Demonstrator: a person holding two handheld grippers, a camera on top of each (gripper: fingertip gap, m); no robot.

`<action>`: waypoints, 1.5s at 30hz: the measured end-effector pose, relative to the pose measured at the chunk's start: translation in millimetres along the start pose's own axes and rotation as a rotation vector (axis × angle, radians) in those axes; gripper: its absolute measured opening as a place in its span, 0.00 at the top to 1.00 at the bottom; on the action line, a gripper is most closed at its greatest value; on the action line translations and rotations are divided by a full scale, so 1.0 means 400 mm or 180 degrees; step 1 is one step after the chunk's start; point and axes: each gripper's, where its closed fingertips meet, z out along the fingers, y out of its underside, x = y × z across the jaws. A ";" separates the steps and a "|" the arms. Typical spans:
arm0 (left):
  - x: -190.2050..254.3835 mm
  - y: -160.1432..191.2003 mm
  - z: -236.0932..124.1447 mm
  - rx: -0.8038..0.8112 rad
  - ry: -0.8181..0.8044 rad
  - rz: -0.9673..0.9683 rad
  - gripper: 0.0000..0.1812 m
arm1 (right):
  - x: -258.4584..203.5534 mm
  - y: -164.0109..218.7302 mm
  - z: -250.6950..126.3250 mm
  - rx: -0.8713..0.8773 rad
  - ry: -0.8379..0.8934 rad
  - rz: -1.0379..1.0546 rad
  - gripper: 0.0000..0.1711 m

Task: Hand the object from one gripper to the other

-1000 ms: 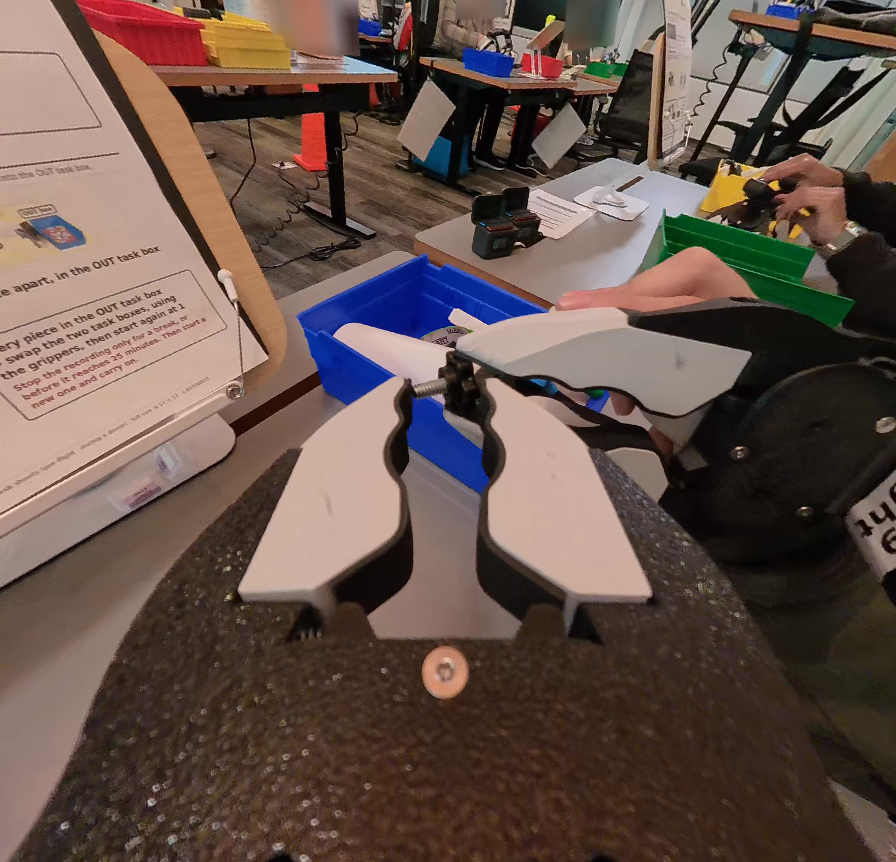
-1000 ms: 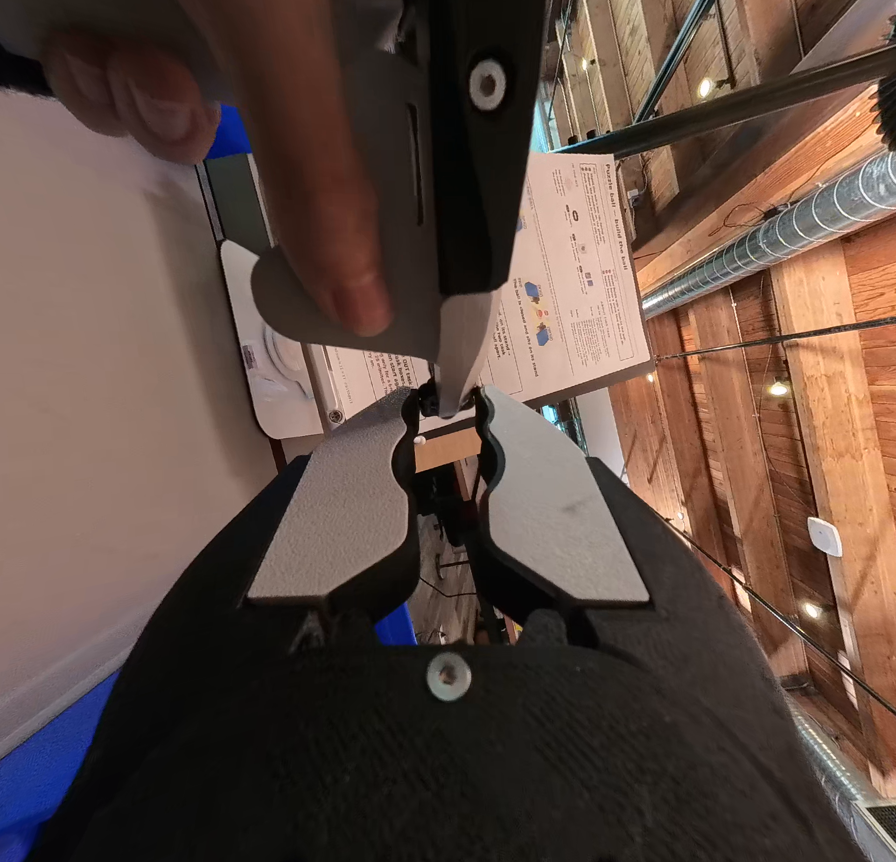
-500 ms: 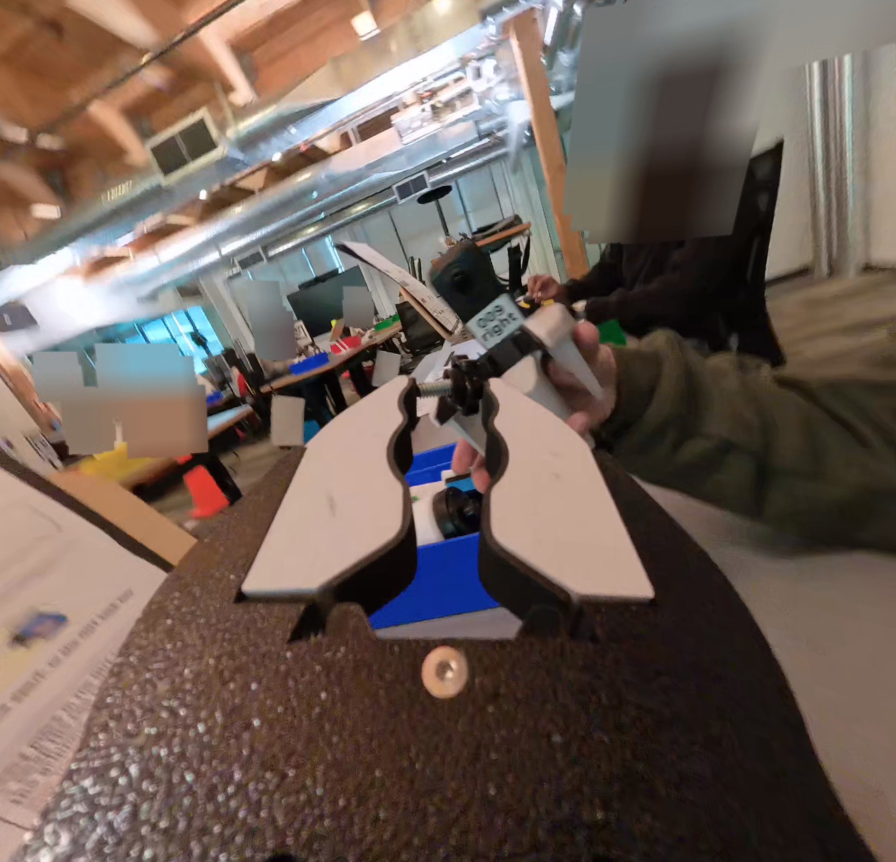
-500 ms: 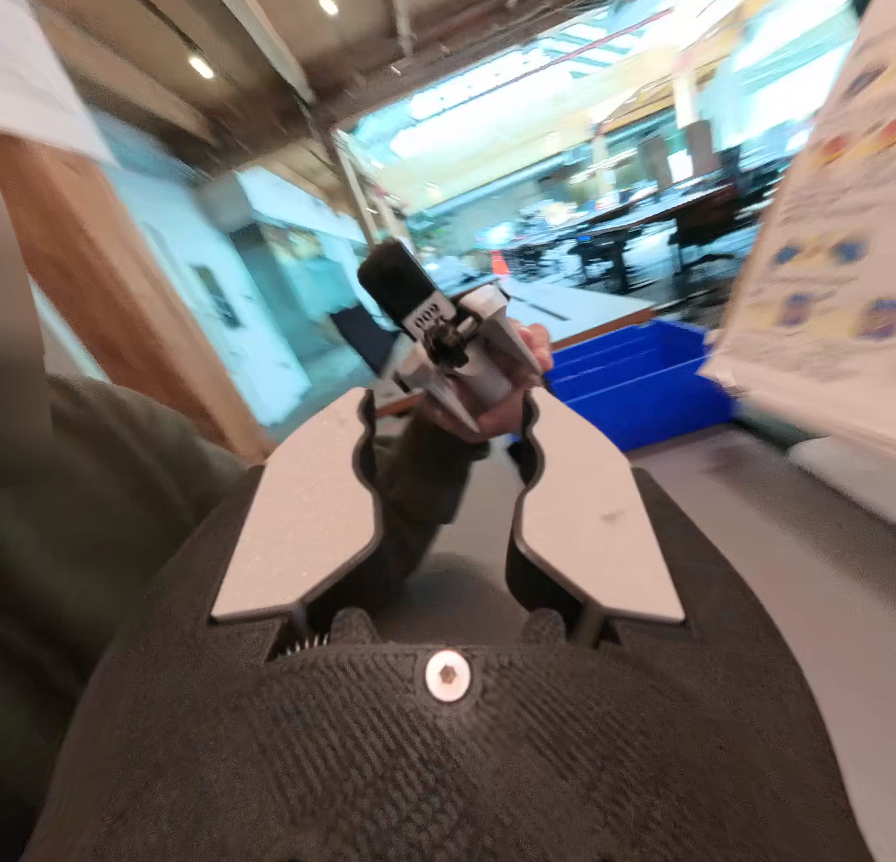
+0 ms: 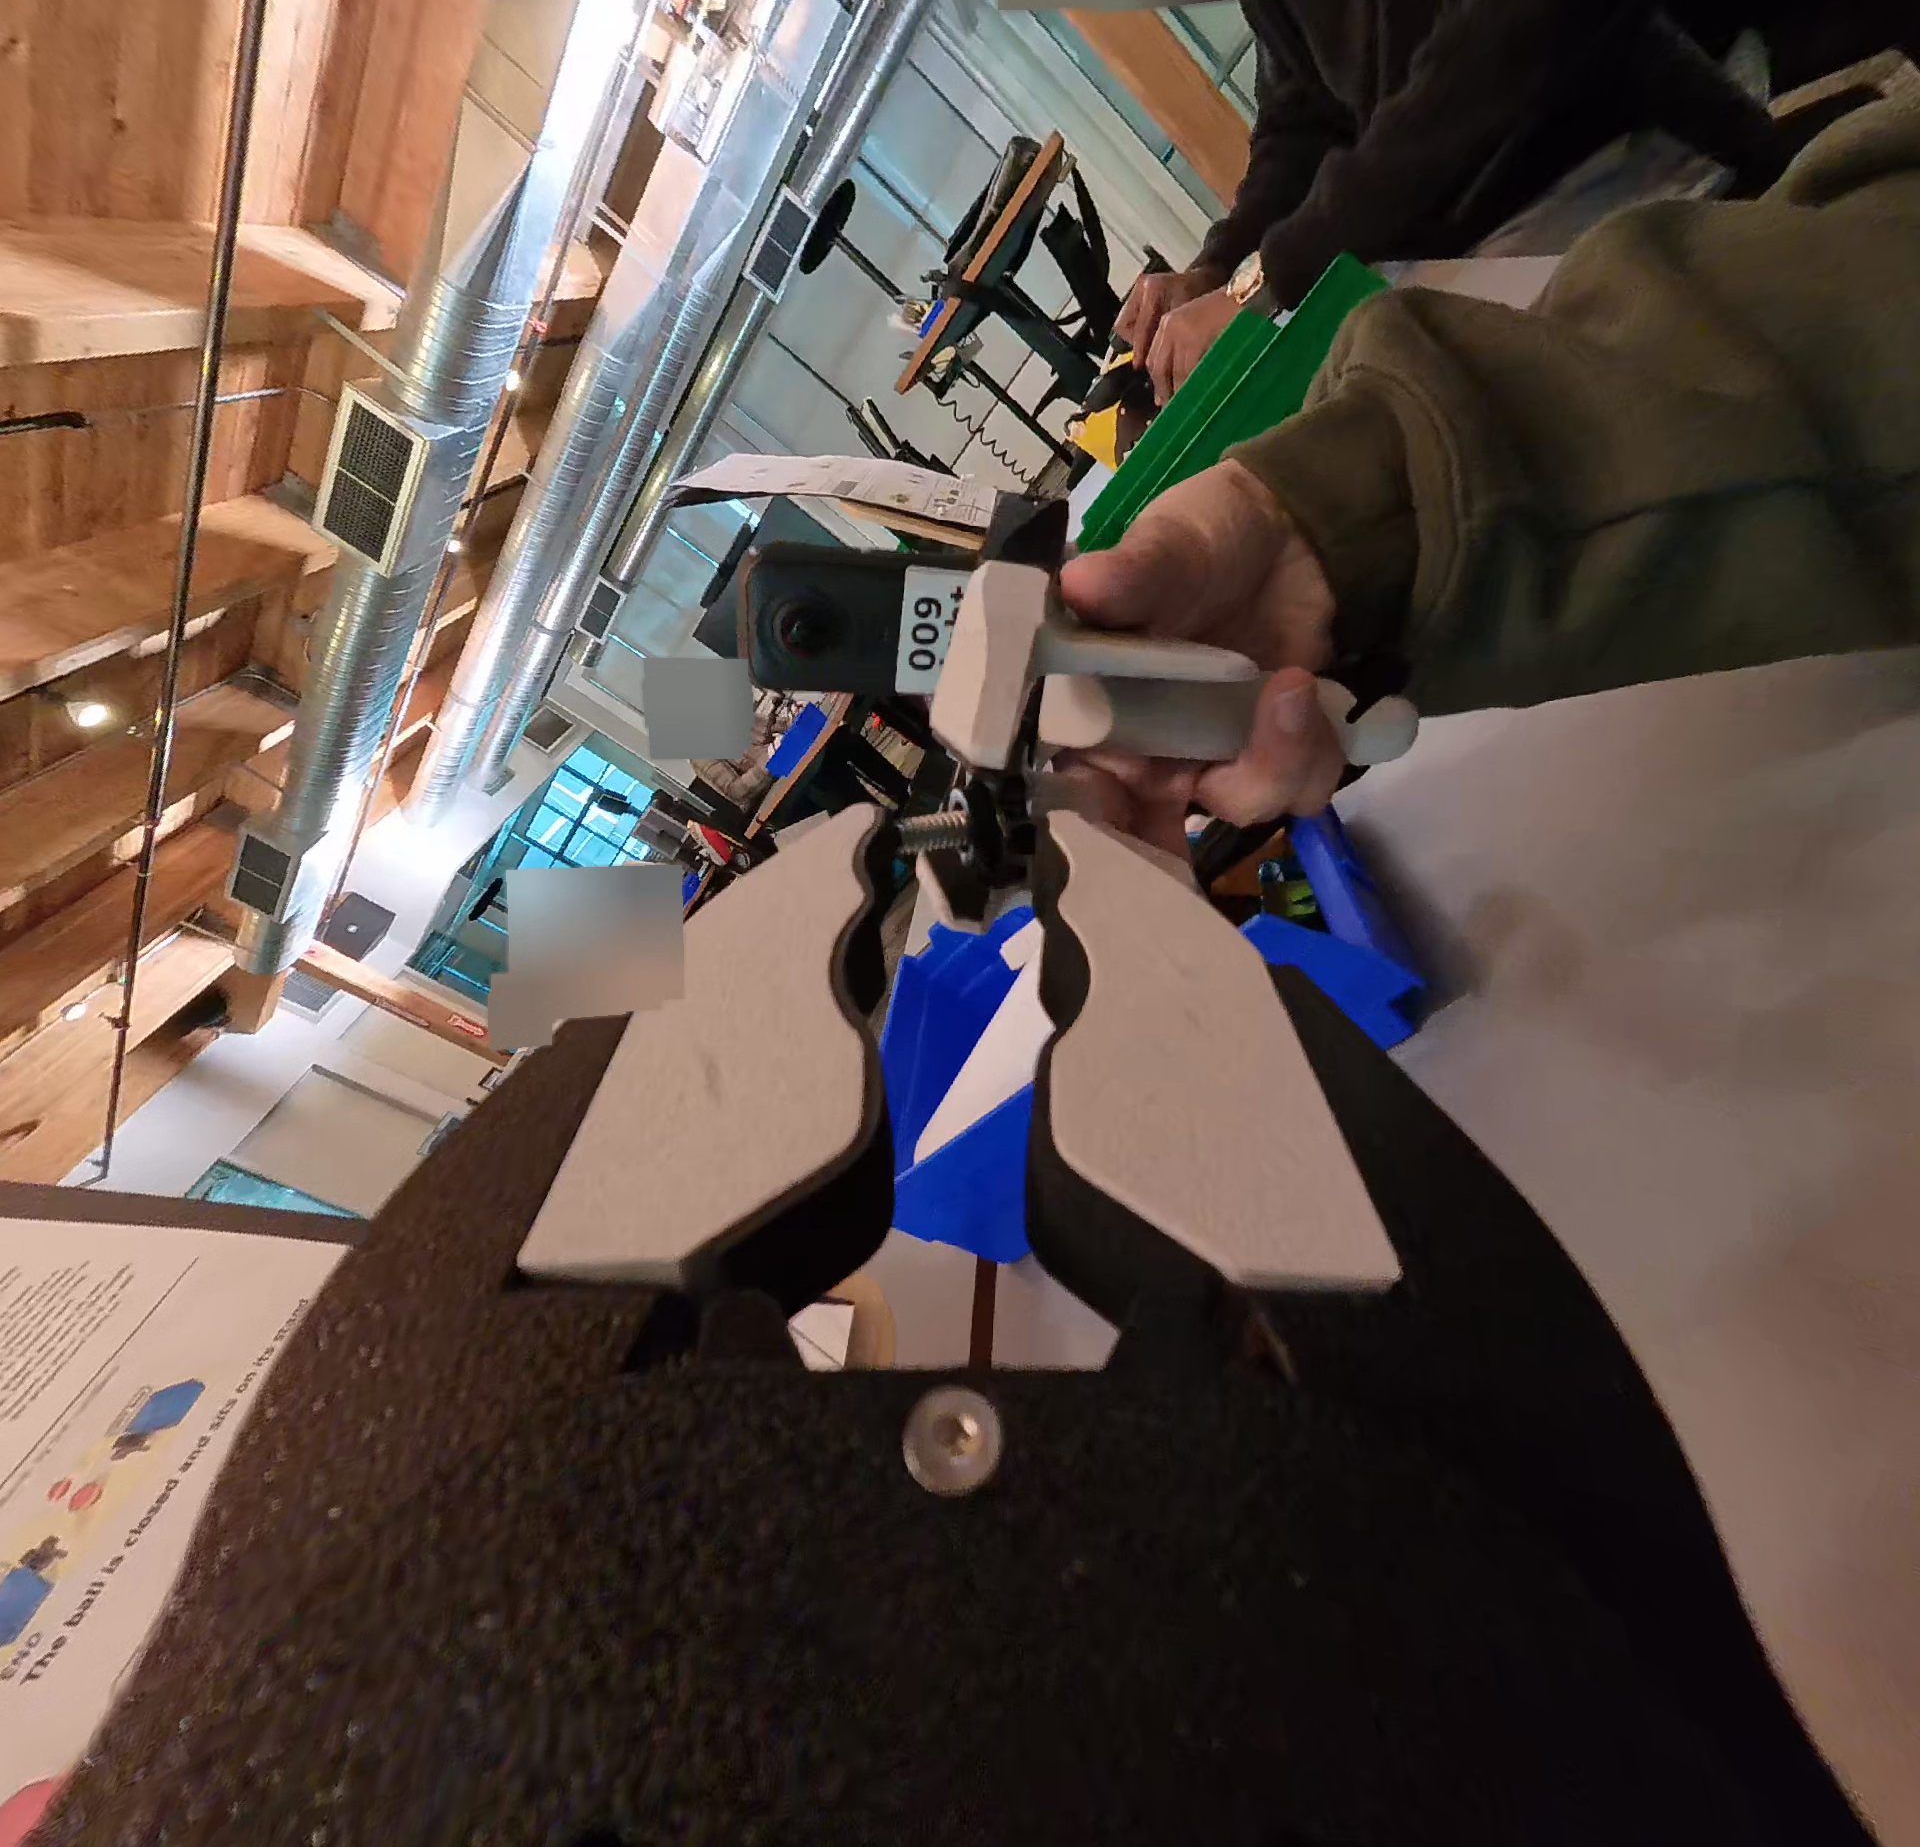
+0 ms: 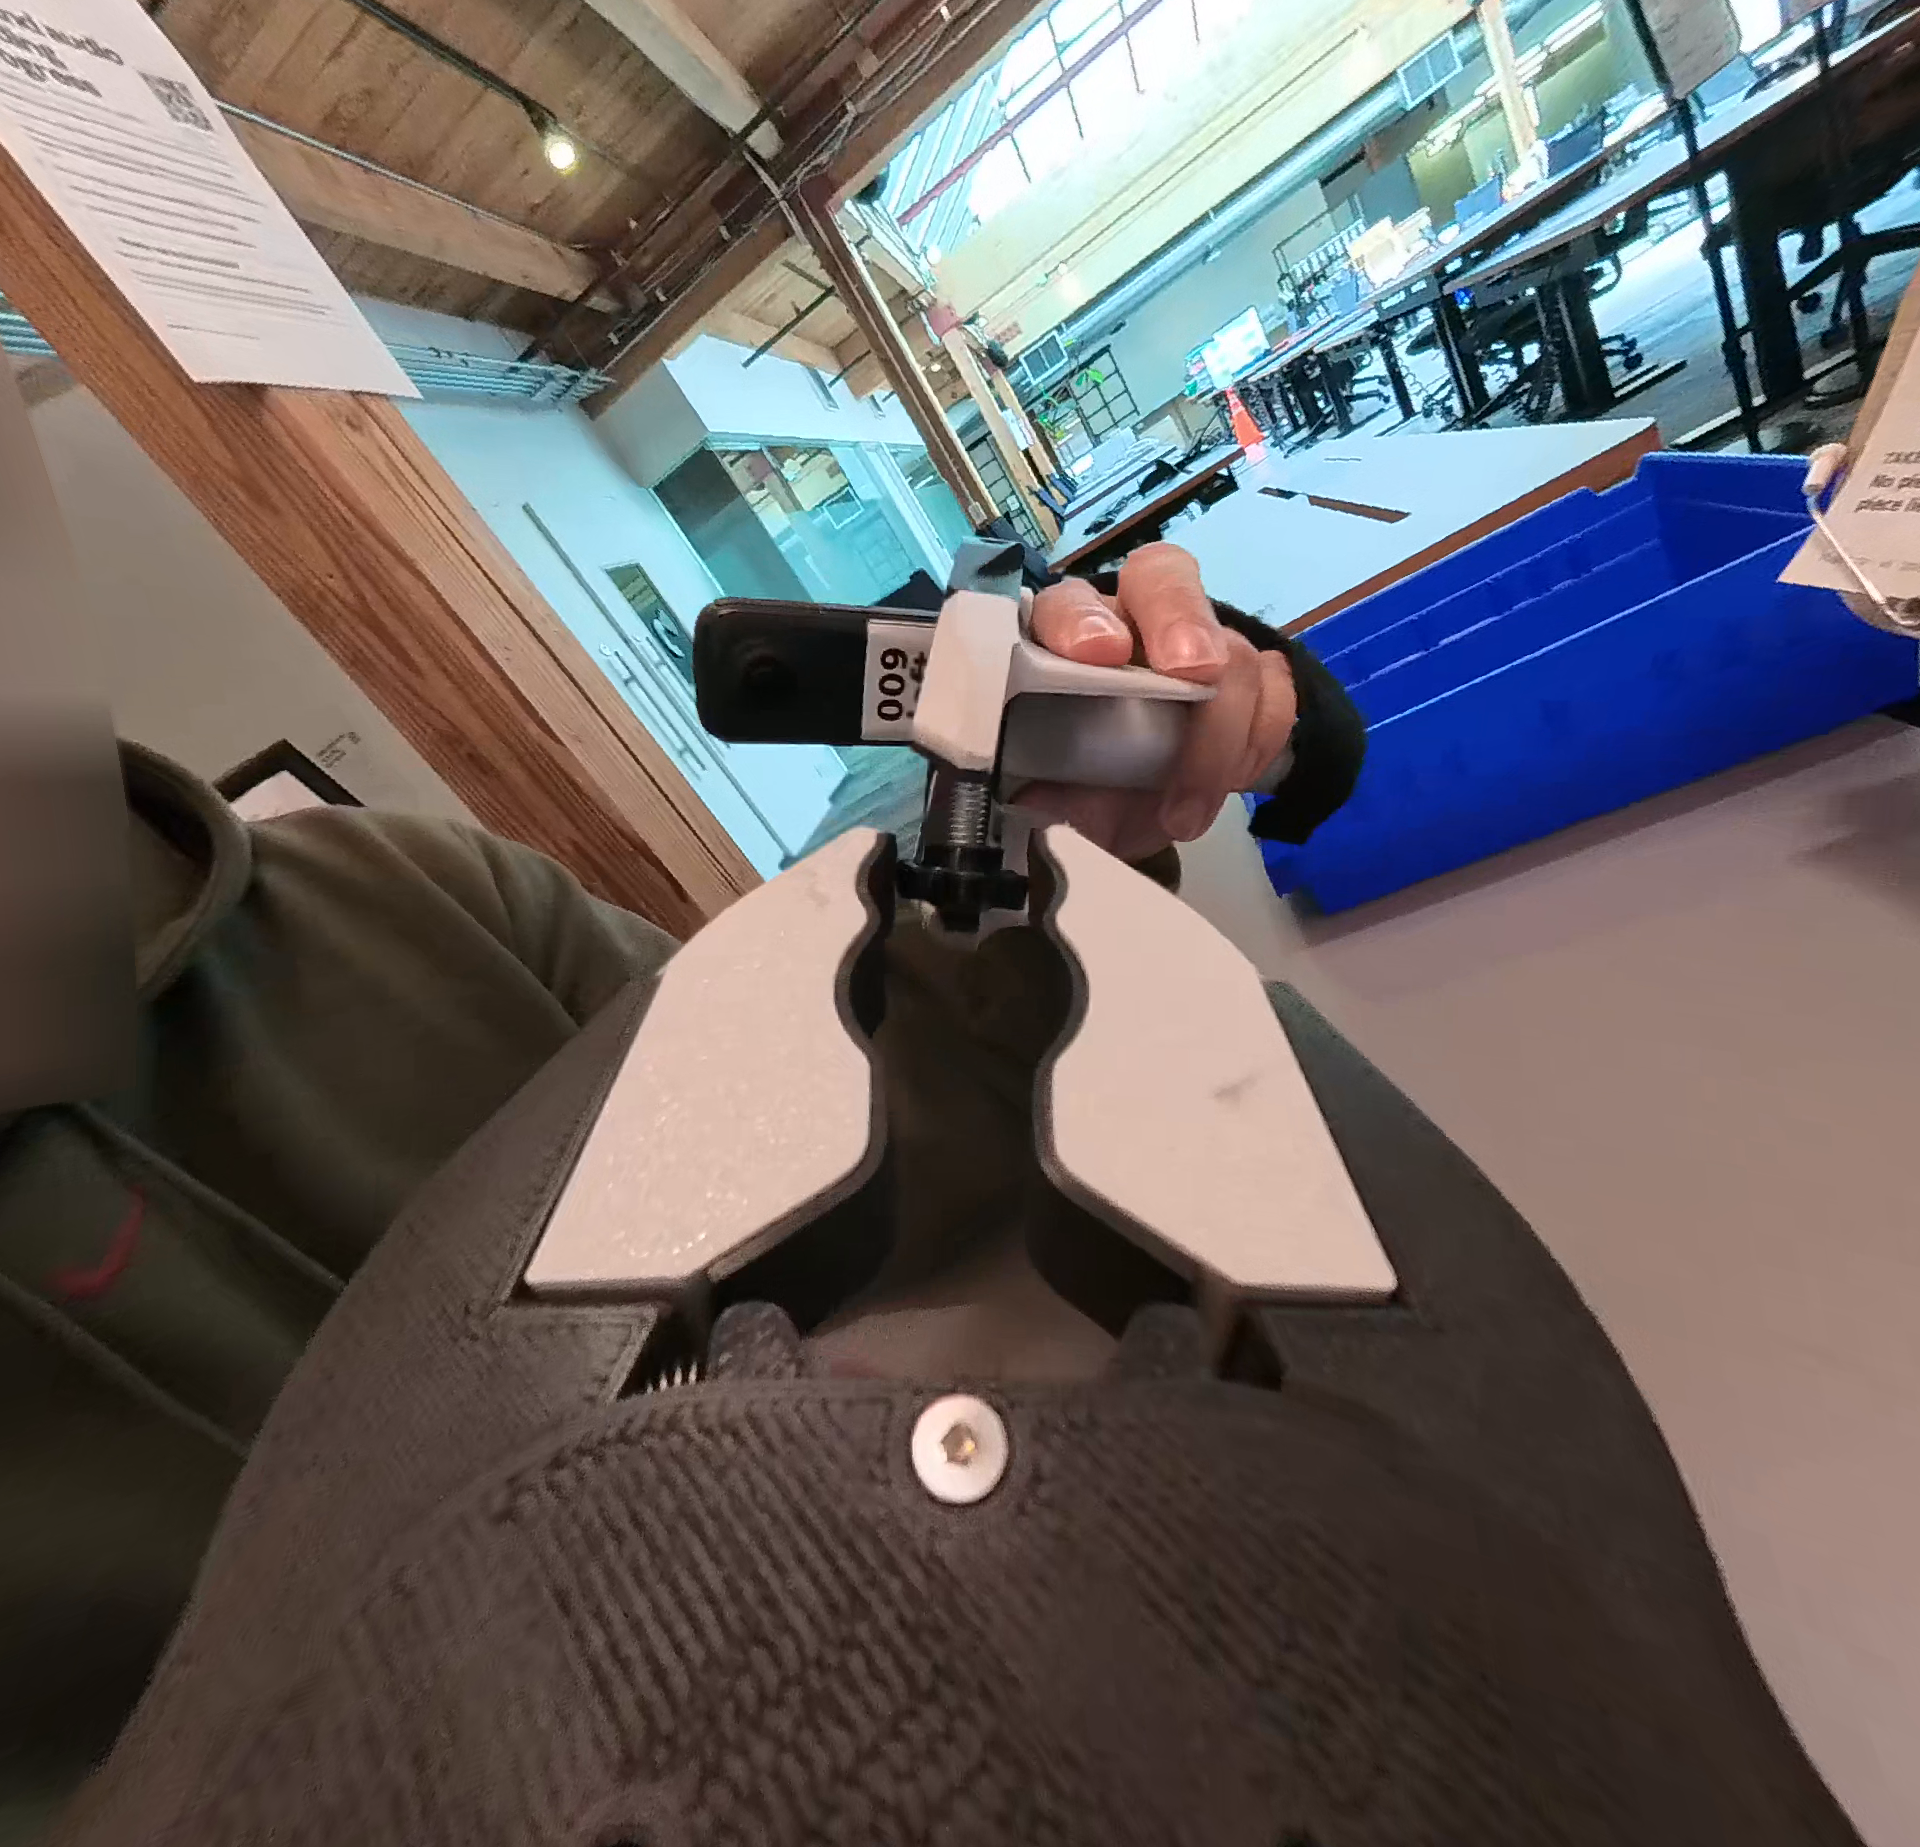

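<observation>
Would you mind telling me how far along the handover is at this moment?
Done: the two grippers are tip to tip. In hand: the left gripper clamps the thumbscrew end to end, and the right gripper looks closed around its black knob. Left: the left gripper has to open and draw back so the right one alone carries it.

Each camera sits on its own gripper and looks forward along the fingers, very near the tips. The left wrist view is rolled sideways; the right wrist view is tilted upward. Both views share the blue bin (image 5: 940, 1153) (image 6: 1558, 696) on the desk (image 5: 1662, 966) (image 6: 1610, 966).
</observation>
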 end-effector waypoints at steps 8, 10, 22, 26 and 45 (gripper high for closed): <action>0.001 0.016 0.004 -0.0175 -0.0016 0.0118 0.86 | 0.016 0.005 -0.013 -0.0075 0.0193 -0.0106 0.86; -0.006 0.021 0.003 -0.0219 -0.0070 0.0082 0.86 | 0.022 -0.001 -0.011 -0.0076 0.0268 -0.0238 0.86; -0.102 0.039 -0.025 -0.0086 -0.0418 -0.2714 0.87 | 0.114 -0.074 -0.045 -0.0493 0.2292 -0.3211 0.87; -0.105 0.064 -0.021 -0.0094 -0.0400 -0.3693 0.91 | 0.116 -0.088 -0.026 -0.0507 0.2622 -0.3828 0.86; -0.066 0.062 -0.045 -0.0088 0.0020 -0.2816 0.97 | 0.063 -0.032 0.027 -0.0292 0.1508 -0.2602 0.71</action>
